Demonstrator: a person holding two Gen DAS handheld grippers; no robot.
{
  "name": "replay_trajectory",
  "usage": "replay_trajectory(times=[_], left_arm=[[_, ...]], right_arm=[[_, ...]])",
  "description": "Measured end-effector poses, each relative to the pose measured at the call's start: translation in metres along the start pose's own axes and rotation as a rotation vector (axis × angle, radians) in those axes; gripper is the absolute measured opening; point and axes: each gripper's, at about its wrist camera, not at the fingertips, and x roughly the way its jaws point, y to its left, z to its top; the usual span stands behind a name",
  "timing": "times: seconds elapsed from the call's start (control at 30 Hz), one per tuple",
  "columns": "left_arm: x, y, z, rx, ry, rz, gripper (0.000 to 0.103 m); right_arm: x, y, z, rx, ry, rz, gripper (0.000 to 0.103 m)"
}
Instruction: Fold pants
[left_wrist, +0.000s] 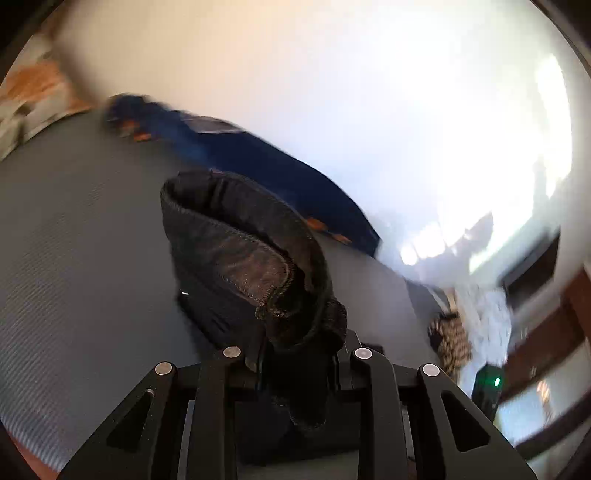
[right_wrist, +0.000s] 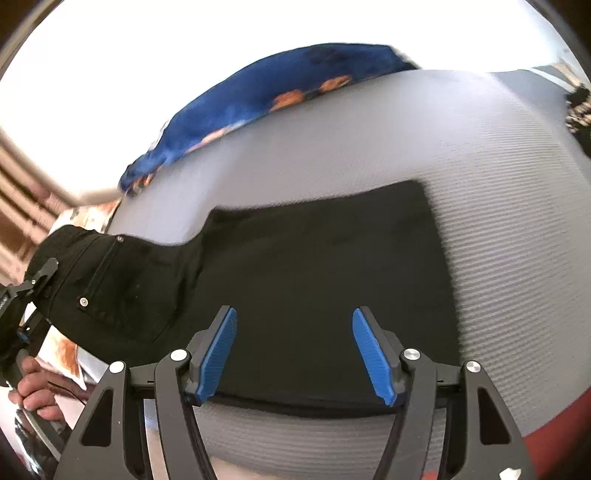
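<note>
Black pants (right_wrist: 314, 258) lie on a grey ribbed mat (right_wrist: 498, 221), the legs folded flat, the waist end at the left lifted off the surface. My left gripper (left_wrist: 295, 354) is shut on the waistband of the pants (left_wrist: 251, 258), which bunches up in front of its camera; it also shows at the left edge of the right wrist view (right_wrist: 40, 277), held by a hand. My right gripper (right_wrist: 293, 350) is open and empty, its blue pads (right_wrist: 218, 354) hovering over the near edge of the folded legs.
A blue cloth with orange patches (right_wrist: 277, 92) lies at the far edge of the mat, also in the left wrist view (left_wrist: 258, 155). A patterned orange and white cloth (left_wrist: 33, 96) lies to the left. A dark device with a green light (left_wrist: 491, 387) stands at the right.
</note>
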Motion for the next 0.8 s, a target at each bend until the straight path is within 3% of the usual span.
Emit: replay_trajectory(times=[0.2,0.33,0.57,0.63,0.73,0.8], left_arm=[[0.062,-0.068,-0.019,0.146,0.113,-0.040,0.025],[0.108,-0.108,-0.052,0.236,0.220,-0.048,0.025],[0.170,-0.123,-0.111,0.332,0.378,0.038,0.026],[0.174,-0.123,-0.118,0.348,0.385,0.051,0.027],[0.168,-0.127,-0.122,0.377,0.376,0.041,0.037],[0.160,-0.128,-0.124,0.373,0.396,0.016,0.052]], right_arm=[[-0.026,-0.046,0.003,0.082,-0.051,-0.027,0.063],[-0.033,-0.075,-0.001,0.143,-0.058,-0.028,0.063],[-0.031,-0.106,-0.007,0.212,-0.050,-0.027,0.063],[-0.029,-0.107,-0.006,0.210,-0.046,-0.030,0.063],[-0.025,-0.108,-0.003,0.202,-0.036,-0.030,0.063],[-0.019,-0.106,0.002,0.193,-0.028,-0.025,0.063]])
